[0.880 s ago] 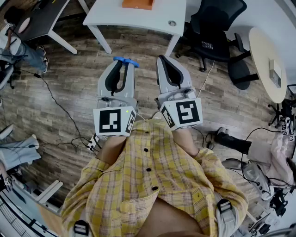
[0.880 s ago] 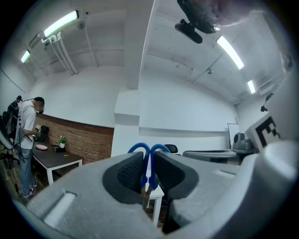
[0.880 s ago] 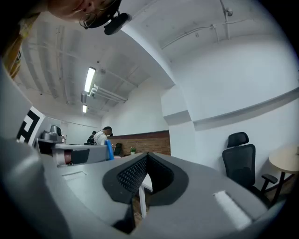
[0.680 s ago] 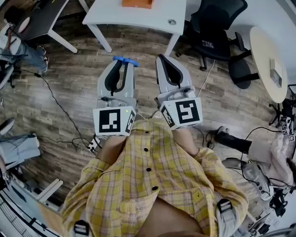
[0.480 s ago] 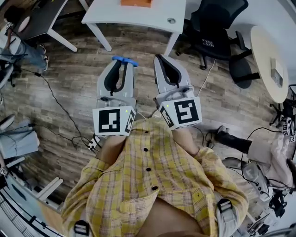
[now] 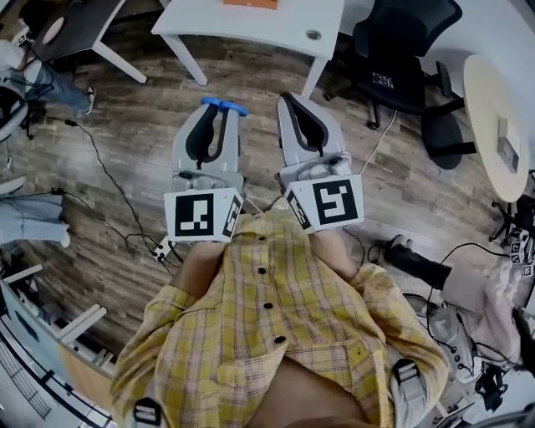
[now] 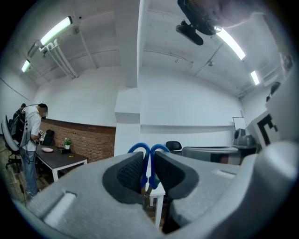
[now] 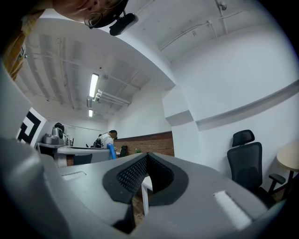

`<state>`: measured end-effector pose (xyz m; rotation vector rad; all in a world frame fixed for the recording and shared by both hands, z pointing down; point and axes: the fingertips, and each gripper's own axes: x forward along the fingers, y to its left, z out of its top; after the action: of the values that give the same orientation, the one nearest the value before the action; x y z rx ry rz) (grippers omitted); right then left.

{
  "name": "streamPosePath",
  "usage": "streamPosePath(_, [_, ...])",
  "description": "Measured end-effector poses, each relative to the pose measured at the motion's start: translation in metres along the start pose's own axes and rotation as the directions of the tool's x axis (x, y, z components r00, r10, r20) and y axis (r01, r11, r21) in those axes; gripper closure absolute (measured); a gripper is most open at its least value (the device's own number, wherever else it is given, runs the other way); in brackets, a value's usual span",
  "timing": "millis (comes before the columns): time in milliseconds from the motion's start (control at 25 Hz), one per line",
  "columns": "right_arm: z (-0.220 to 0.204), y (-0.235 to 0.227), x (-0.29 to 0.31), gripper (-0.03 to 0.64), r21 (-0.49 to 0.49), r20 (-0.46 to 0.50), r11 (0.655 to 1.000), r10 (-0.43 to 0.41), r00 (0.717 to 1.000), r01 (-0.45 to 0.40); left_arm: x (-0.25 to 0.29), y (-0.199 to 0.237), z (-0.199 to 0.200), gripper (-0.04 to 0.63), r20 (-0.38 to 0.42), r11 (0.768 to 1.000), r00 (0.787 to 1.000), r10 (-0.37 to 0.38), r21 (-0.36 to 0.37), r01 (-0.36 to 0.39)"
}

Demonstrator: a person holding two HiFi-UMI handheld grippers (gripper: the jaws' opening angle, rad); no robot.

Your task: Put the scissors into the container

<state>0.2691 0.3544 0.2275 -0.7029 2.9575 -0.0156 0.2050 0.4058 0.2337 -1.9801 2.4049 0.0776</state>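
Blue-handled scissors (image 6: 223, 105) stick out past the tip of my left gripper (image 6: 215, 113), which is shut on them. The left gripper view has the two blue handle loops (image 7: 148, 151) rising between the dark pads, blades hidden below. My right gripper (image 6: 291, 105) is held beside it, a little to the right, shut with nothing between its pads (image 8: 135, 175). Both are held in front of my chest above the wooden floor. An orange container (image 6: 251, 3) sits on the white table (image 6: 276, 25) ahead, cut off by the frame's top edge.
A black office chair (image 6: 401, 50) stands right of the white table. A round pale table (image 6: 497, 117) is at far right. A dark desk (image 6: 71, 25) and a person (image 7: 30, 140) are at far left. Cables (image 6: 117, 209) trail over the floor.
The head view has shifted a little; both grippers sit slightly higher in the frame. The person at far left has moved. Both grippers keep their hold and spacing.
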Motion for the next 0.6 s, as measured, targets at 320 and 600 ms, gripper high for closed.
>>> streamPosePath(320, [-0.009, -0.016, -0.001, 0.611, 0.036, -0.010, 0.999, 0.013, 1.000, -0.012, 0.006, -0.011, -0.008, 0.515, -0.028, 1.000, 0.999, 0.017, 0.006, -0.017])
streamPosePath(600, [-0.021, -0.029, 0.021, 0.611, 0.027, -0.042, 1.000, 0.008, 0.999, -0.006, 0.032, -0.003, -0.020, 0.515, -0.036, 1.000, 0.999, 0.003, -0.013, -0.003])
